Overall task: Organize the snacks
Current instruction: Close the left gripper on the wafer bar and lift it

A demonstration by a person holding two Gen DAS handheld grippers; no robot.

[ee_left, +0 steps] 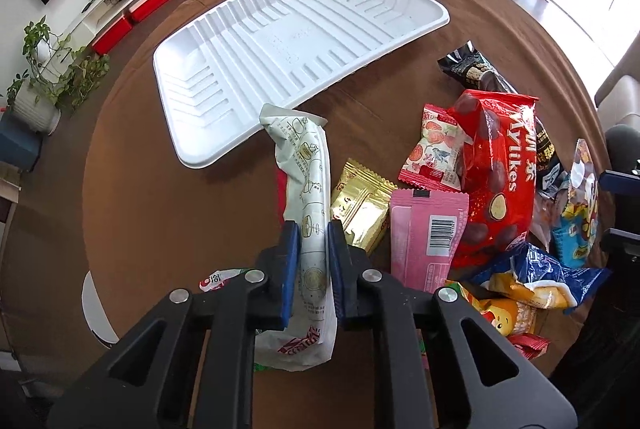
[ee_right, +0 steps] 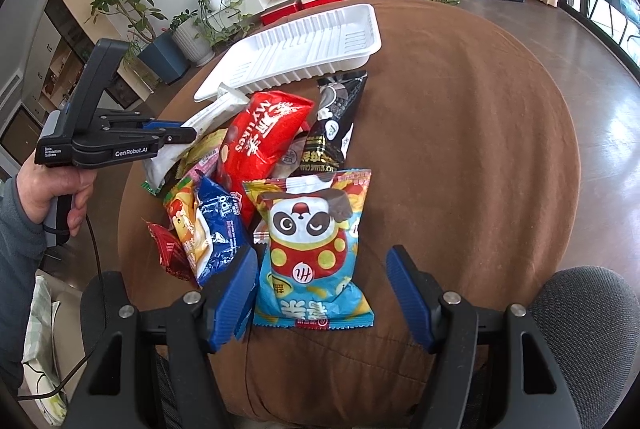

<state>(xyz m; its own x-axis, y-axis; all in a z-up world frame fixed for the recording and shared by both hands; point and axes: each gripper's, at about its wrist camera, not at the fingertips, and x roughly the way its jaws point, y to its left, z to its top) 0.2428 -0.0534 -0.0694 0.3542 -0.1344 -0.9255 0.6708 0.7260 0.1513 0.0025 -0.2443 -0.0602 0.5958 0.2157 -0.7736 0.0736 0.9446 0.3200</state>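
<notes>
My left gripper (ee_left: 313, 229) is shut on a long white snack packet (ee_left: 308, 185) and holds it above the round brown table (ee_left: 168, 213), its far end near the front edge of the empty white tray (ee_left: 280, 41). The same gripper (ee_right: 188, 133) and packet (ee_right: 212, 113) show at the left of the right wrist view, short of the tray (ee_right: 300, 45). My right gripper (ee_right: 322, 261) is open, its jaws on either side of a blue panda snack bag (ee_right: 316, 249) that lies on the table.
A pile of snacks lies by the tray: a red Mylikes bag (ee_right: 260, 133), a black packet (ee_right: 336, 121), a blue bag (ee_right: 220, 229), a gold packet (ee_left: 360, 209), a pink packet (ee_left: 428, 229). A grey chair back (ee_right: 588, 333) stands at the near right.
</notes>
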